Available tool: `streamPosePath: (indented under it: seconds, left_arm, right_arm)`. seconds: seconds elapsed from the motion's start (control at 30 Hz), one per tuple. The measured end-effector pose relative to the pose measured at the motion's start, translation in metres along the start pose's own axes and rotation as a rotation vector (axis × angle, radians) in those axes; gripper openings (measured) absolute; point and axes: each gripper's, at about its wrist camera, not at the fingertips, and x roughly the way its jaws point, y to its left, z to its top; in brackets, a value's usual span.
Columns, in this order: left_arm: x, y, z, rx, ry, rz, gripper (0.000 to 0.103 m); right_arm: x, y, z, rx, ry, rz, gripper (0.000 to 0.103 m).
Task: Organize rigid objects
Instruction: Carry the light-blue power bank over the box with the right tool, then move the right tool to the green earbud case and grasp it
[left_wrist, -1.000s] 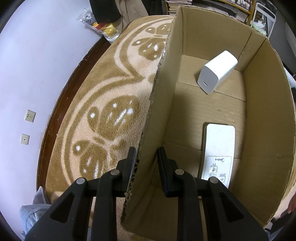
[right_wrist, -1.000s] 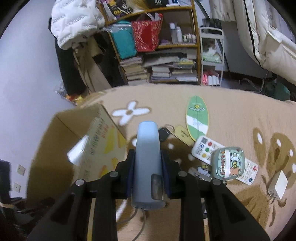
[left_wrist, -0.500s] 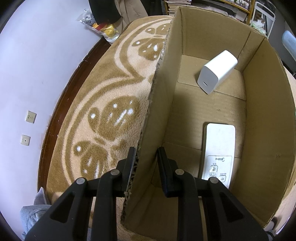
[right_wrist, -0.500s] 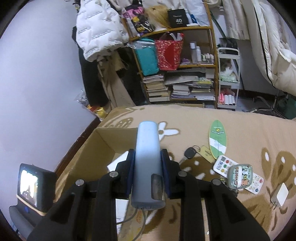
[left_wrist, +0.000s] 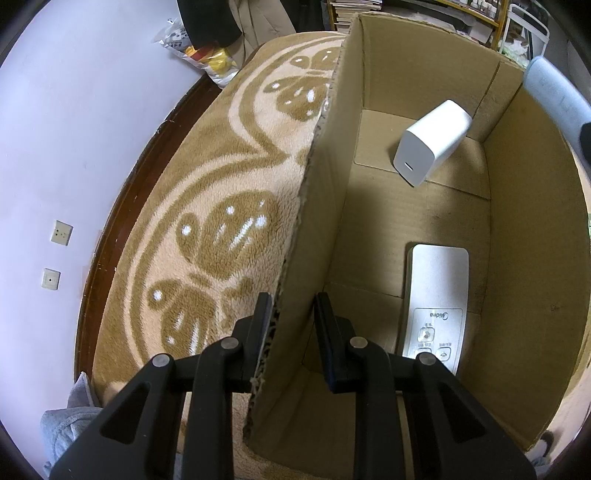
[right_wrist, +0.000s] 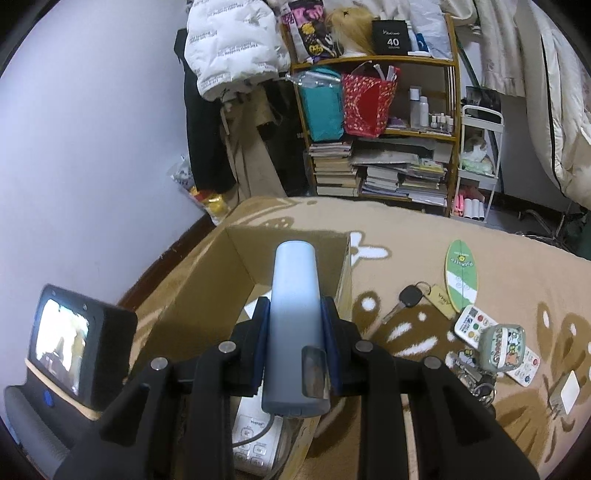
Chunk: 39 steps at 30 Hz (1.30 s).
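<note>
Right wrist | right tool (right_wrist: 294, 328) clamps blue device (right_wrist: 293, 314), moved over box (right_wrist: 207, 280) | left tool (left_wrist: 291, 317) (unmoved) straddles wall

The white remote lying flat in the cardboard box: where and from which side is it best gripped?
Grip the white remote across its two long edges near mid-length, coming from above. It lies flat and narrow on the cardboard box floor, so probably only those edges fit between the fingers.

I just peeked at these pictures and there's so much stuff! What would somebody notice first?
Probably the big cardboard box on the fluffy brown blanket, with the left gripper pinching its wall. Inside lie a white charger block at the far end and a white remote control nearer. Next, the pale blue device clamped in the right gripper above the box, with keys and colourful trinkets scattered to its right.
</note>
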Motion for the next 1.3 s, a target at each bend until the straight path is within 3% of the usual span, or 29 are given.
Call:
streamPosePath:
  seconds: [0.37, 0.6, 0.67, 1.0, 1.1, 1.17, 1.3]
  left_arm:
    - [0.0, 0.001, 0.0, -0.003, 0.002, -0.004, 0.023]
    - [0.0, 0.0, -0.002, 0.002, 0.002, -0.003, 0.023]
    - [0.0, 0.0, -0.002, 0.001, 0.005, -0.005, 0.023]
    - [0.001, 0.001, -0.002, -0.001, 0.005, -0.005, 0.023]
    - [0.001, 0.001, -0.002, -0.003, 0.006, -0.008, 0.023]
    - [0.0, 0.002, -0.002, -0.005, 0.007, -0.011, 0.023]
    - [0.0, 0.002, -0.002, -0.005, 0.007, -0.011, 0.024]
  right_arm:
    - [0.021, 0.0, -0.013, 0.016, 0.086, 0.028, 0.028]
    - [0.024, 0.005, -0.015, -0.015, 0.082, 0.012, 0.028]
    - [0.024, 0.008, -0.016, -0.022, 0.079, 0.021, 0.02]
    - [0.01, 0.001, -0.004, 0.015, 0.04, 0.037, 0.02]
    - [0.003, -0.006, 0.002, 0.031, 0.024, 0.041, 0.031]
    - [-0.001, -0.011, 0.004, 0.031, 0.005, 0.023, 0.05]
    - [-0.006, -0.028, 0.009, 0.036, -0.012, -0.015, 0.073]
